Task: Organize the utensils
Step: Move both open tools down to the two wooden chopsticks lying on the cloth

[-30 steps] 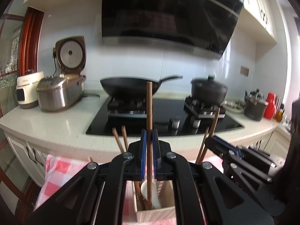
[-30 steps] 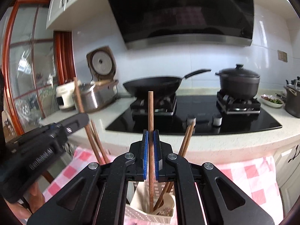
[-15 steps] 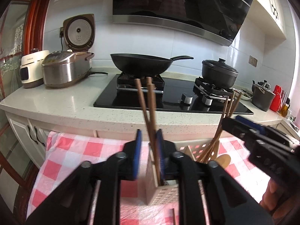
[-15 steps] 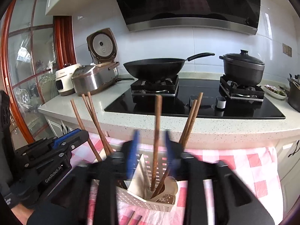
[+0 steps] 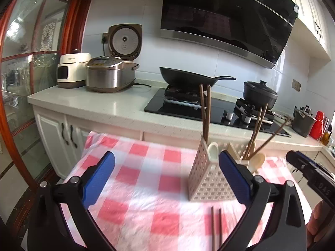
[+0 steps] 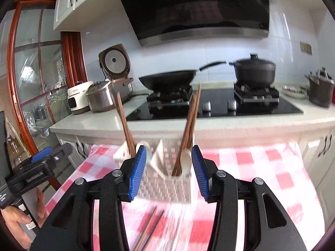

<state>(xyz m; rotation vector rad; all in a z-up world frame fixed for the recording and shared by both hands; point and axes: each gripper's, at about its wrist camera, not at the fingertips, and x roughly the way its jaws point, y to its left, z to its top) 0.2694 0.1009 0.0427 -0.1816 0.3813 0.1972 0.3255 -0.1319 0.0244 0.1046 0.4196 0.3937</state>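
Note:
A white perforated utensil caddy (image 5: 207, 179) stands on the red-checked cloth, holding brown chopsticks (image 5: 206, 108) on its left, more chopsticks (image 5: 256, 129) on its right and pale spoons (image 5: 212, 149). Two loose chopsticks (image 5: 215, 226) lie on the cloth in front of it. My left gripper (image 5: 166, 156) hangs back to the caddy's left, its jaws opening wide with nothing between them. My right gripper (image 6: 169, 149) is open in front of the caddy (image 6: 165, 186), apart from it, with the loose chopsticks (image 6: 149, 228) below.
Behind the table (image 5: 134, 177) runs a counter (image 5: 88, 102) with a black hob, a wok (image 5: 184, 77), a lidded pot (image 5: 259, 94) and two rice cookers (image 5: 108, 73). White cabinets and a wood-framed glass door (image 5: 25, 83) are to the left. A hand (image 6: 16, 228) holds the left gripper.
Both grippers were shut on an upright chopstick over the caddy; each has let go and opened, and both have drawn back and lower. The chopsticks now stand in the caddy.

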